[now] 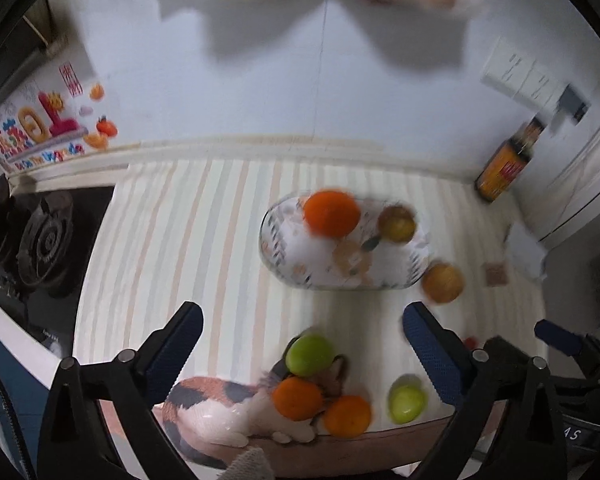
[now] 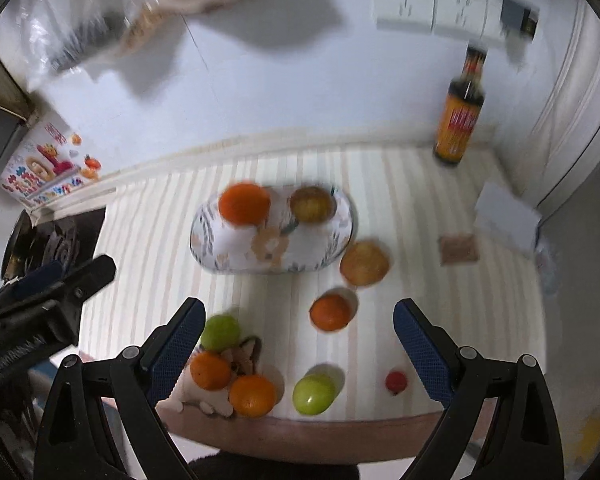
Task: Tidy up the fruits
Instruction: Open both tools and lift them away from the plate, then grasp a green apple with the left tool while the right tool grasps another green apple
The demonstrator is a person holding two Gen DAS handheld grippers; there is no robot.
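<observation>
Right wrist view: both tongs, right gripper (image 2: 299,332) and left gripper (image 1: 302,334), hang apart and empty; beyond them the oval floral plate (image 2: 220,256) holds two fruits, the rest apparently unsorted nearer them.

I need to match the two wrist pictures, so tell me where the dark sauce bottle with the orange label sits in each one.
Left wrist view: the sauce bottle stands at the far right, tilted by the lens, against the wall.
Right wrist view: the sauce bottle stands upper right, under the wall sockets.
Shared landmark: the oval patterned plate, lower left of the bottle in both.
</observation>
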